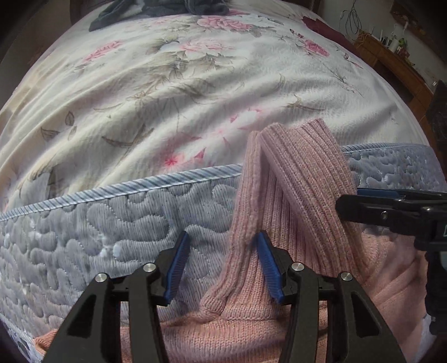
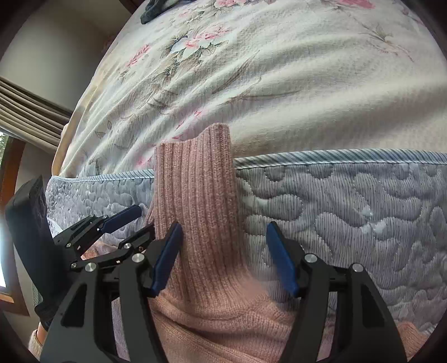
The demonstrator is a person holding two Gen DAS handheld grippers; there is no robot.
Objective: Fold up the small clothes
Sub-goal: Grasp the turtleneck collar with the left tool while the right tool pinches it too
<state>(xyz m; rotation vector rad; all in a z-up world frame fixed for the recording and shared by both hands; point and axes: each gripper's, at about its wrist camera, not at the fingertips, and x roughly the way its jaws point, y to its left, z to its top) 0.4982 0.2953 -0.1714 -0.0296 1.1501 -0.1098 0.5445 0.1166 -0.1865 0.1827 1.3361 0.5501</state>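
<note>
Ribbed pink knit sweater (image 1: 301,178), quilted mattress (image 1: 83,223)

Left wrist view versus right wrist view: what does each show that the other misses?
Only the left wrist view shows a wooden shelf with clutter at far right. Only the right wrist view shows a curtain and window at left. Both show the pink knit sweater hanging over the quilted mattress edge, the floral blanket, a dark garment at the far end, and both grippers open: left gripper, right gripper.

pink ribbed sweater (image 1: 296,178), floral blanket (image 1: 167,83)
</note>
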